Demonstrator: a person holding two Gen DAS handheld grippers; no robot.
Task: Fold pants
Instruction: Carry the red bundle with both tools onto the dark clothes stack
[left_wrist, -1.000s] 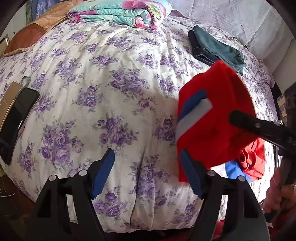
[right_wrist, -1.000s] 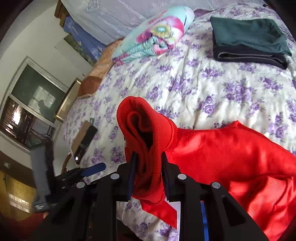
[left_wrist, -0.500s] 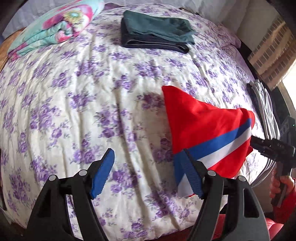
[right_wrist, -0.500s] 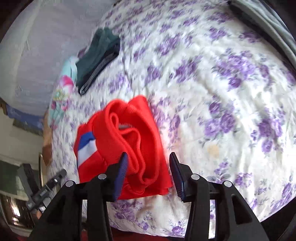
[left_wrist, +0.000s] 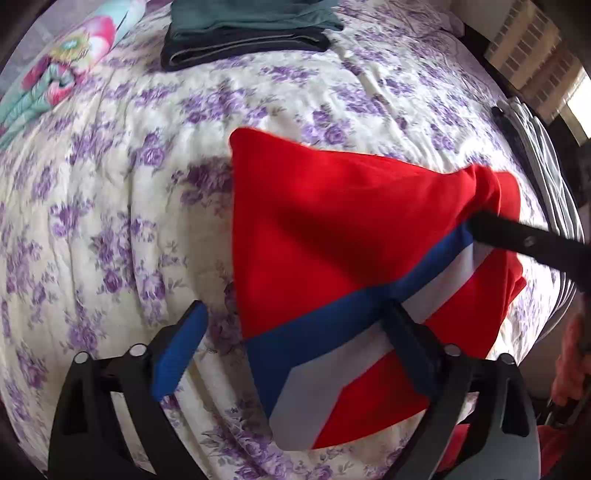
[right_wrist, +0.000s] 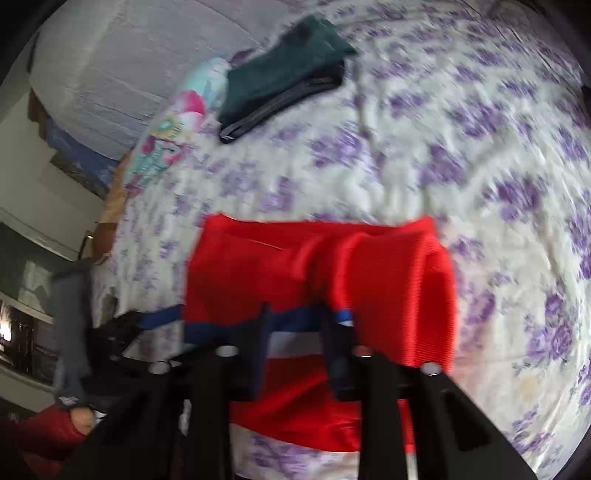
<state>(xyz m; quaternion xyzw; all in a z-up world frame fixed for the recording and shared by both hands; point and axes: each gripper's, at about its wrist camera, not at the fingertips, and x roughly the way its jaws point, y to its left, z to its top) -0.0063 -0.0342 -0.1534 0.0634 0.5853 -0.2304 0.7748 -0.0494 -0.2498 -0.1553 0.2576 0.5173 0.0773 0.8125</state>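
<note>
The left wrist view alone shows the red pants with a blue and white stripe (left_wrist: 332, 229) lying folded on the purple-flowered bed (left_wrist: 122, 177), half under the left gripper (left_wrist: 299, 354), whose fingers have just spread wide, gripping nothing. The blurred right wrist view shows the right gripper (right_wrist: 301, 350), fingers apparently pinching the bunched red waistband.

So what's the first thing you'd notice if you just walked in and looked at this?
The bright red pants with a blue and white stripe, lying in the middle of the bed on the purple-flowered bedspread. Next, the black hand-held grippers at the bottom of each view, and a folded dark green pile farther up the bed.
</note>
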